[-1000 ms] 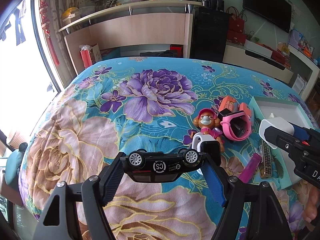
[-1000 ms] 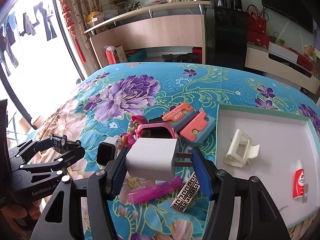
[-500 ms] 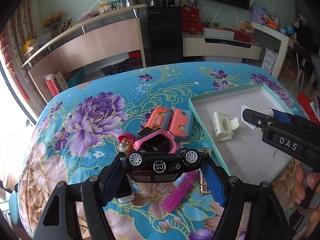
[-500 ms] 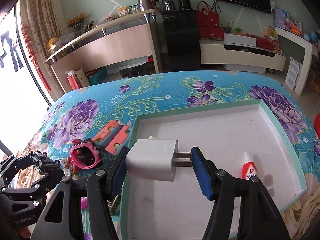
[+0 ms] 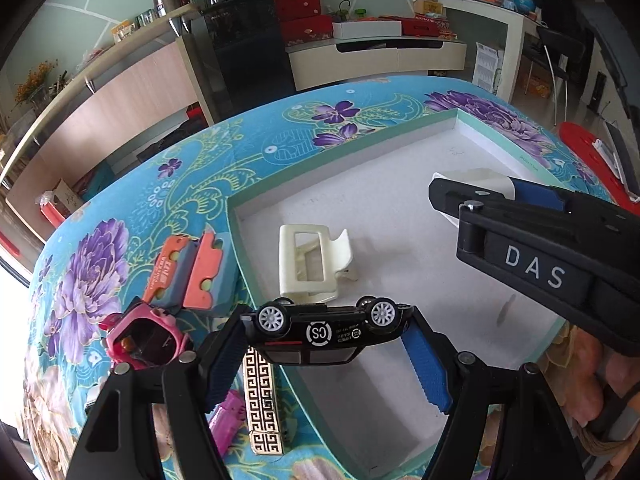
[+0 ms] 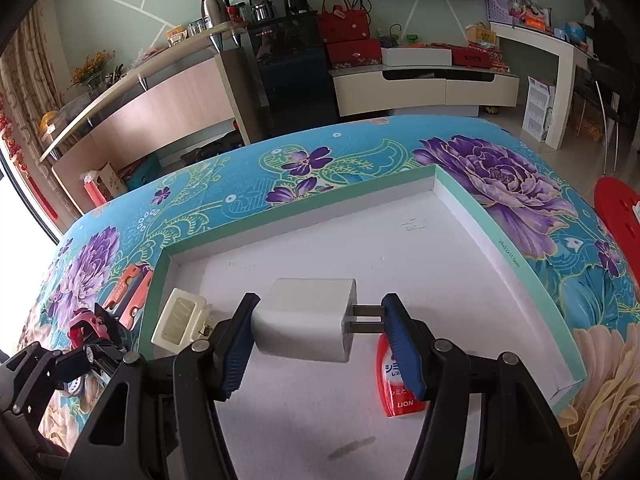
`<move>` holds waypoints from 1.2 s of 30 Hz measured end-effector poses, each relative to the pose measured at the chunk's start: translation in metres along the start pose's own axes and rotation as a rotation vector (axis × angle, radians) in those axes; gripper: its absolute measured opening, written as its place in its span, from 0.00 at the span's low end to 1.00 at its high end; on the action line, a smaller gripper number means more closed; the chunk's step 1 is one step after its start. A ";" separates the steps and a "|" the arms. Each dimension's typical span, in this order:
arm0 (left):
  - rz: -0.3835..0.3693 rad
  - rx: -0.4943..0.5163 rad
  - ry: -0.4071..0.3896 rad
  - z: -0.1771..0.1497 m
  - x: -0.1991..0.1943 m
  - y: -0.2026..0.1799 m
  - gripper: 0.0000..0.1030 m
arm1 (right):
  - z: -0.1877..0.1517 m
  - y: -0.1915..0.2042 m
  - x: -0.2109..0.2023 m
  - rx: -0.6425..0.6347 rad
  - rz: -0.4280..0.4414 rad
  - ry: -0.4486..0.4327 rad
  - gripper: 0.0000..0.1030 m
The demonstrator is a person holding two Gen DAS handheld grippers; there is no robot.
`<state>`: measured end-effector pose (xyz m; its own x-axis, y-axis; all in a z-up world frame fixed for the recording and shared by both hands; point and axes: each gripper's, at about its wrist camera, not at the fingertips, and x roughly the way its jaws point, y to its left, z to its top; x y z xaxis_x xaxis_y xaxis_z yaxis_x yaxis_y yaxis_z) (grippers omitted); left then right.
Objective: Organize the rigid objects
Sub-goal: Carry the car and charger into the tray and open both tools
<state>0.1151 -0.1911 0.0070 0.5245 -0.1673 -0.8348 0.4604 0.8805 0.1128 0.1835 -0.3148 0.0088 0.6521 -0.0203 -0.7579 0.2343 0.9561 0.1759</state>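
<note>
Black toy car [image 5: 326, 330] clamped in left claw [image 5: 326, 344]; white charger [image 6: 306, 320] in right claw [image 6: 318, 332]

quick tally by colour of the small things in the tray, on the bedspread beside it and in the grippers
White or cream: 2, white plug charger in the right gripper, cream hair claw clip
Black: 1, black toy car in the left gripper
Red: 1, red bottle
Pink: 2, pink watch, pink clip
Orange: 1, orange and blue folding case
Black and gold: 1, patterned bar
Total: 8

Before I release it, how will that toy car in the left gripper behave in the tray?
The toy car looks rigid. It's held wheels-up, so it would probably land on its roof on the tray. If it lands on its wheels, it may roll.
</note>
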 end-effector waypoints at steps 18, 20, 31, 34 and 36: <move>0.049 -0.018 0.005 0.004 0.018 -0.004 0.76 | -0.002 -0.008 0.004 0.017 -0.004 0.021 0.62; 0.057 -0.020 0.007 0.004 0.018 -0.004 0.76 | -0.003 -0.008 0.004 0.017 -0.007 0.024 0.62; 0.058 -0.042 0.012 0.002 0.014 -0.001 0.83 | -0.002 -0.004 0.002 -0.005 -0.001 0.024 0.62; 0.058 -0.056 0.009 0.003 0.012 0.002 0.85 | 0.000 -0.002 -0.002 -0.013 -0.004 0.001 0.63; 0.064 -0.065 0.002 0.003 0.009 0.004 0.90 | 0.001 -0.002 -0.005 -0.012 -0.002 -0.008 0.63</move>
<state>0.1239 -0.1900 0.0014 0.5496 -0.1089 -0.8283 0.3788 0.9162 0.1309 0.1809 -0.3171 0.0126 0.6570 -0.0248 -0.7534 0.2268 0.9596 0.1662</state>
